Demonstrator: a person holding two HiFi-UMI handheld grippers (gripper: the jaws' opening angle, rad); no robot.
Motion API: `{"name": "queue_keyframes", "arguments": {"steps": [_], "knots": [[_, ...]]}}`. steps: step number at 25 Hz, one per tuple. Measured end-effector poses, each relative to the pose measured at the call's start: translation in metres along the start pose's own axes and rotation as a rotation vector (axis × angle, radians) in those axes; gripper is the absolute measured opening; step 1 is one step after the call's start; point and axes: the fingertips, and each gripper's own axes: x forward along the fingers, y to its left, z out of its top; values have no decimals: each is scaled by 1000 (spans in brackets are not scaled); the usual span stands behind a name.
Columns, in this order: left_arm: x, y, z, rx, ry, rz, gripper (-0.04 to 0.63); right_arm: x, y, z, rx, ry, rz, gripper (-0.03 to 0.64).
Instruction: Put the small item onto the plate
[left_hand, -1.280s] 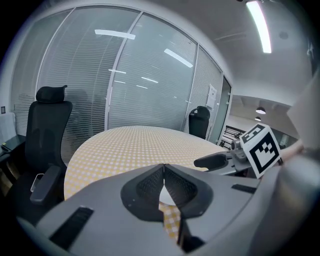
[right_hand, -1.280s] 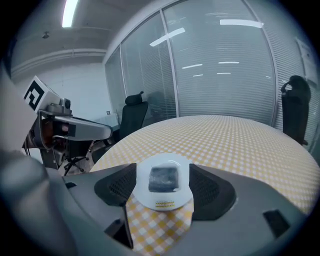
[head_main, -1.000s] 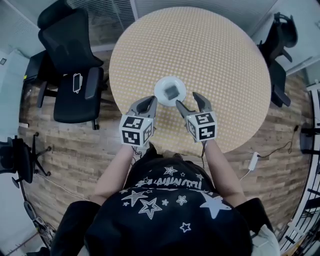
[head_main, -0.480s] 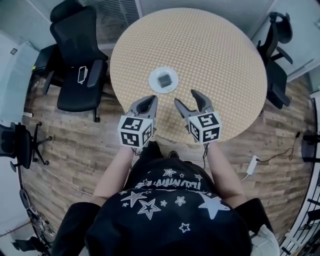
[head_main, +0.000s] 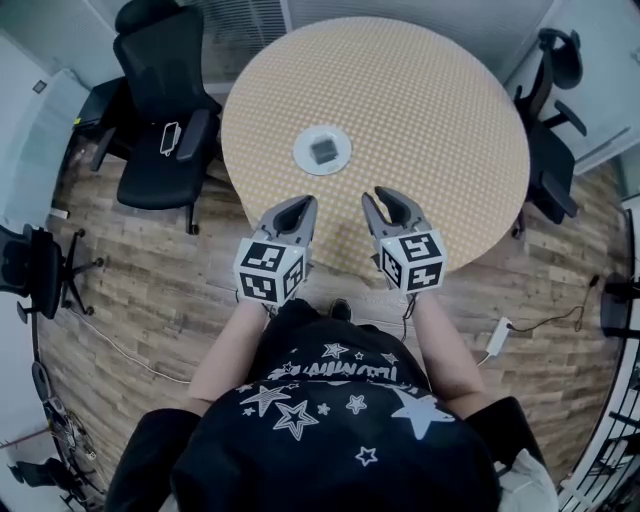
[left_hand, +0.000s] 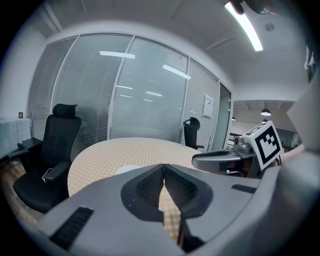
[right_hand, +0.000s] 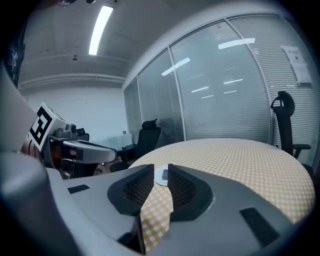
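**Surface.** One round bench (head_main: 430, 100), its top in a fine yellow-and-white check, fills the upper middle of the head view. On it we log one white plate (head_main: 300, 153), left of centre and towards the bench's lower edge. The small grey item (head_main: 322, 150) lies on the middle of the plate.

**Room.**
- Wood-plank floor (head_main: 150, 300) all round the bench.
- Three black office chairs: one (head_main: 160, 90) at upper left close to the bench, one (head_main: 555, 110) at the right edge, one (head_main: 30, 290) at far left.
- Glass partition with blinds (left_hand: 125, 90) beyond the bench in the left gripper view.
- Ceiling strip light (left_hand: 245, 25) at upper right of that view.
- White power block (head_main: 497, 338) with a dark cable, on the floor at lower right of the head view.

**Tools.**
- Left tool (head_main: 300, 207): jaws together with tips meeting, nothing held.
- Right tool (head_main: 375, 195): jaws have just been closing. A narrow gap remains with nothing in it, and the plate shows far off through it.
- Both sit at the bench's lower edge, well apart from the plate.

**Writing.**
- Marker cubes (head_main: 270, 270): black-and-white square patterns, no letters.
- Sheet on the glass (left_hand: 207, 106): print too small for us to read.
- Person's black shirt (head_main: 330, 420): white stars and one line of print we cannot read.
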Motion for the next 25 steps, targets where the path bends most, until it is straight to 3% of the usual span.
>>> {"name": "queue_keyframes", "arguments": {"steps": [3, 10, 25], "knots": [[0, 0, -2, -1, 4, -7, 9, -2, 1, 0, 3, 1, 6, 61], [-15, -4, -6, -17, -10, -33, 9, -10, 15, -7, 28, 19, -4, 55], [-127, -9, -36, -13, -22, -109, 9, -61, 122, -19, -5, 12, -83, 38]]}}
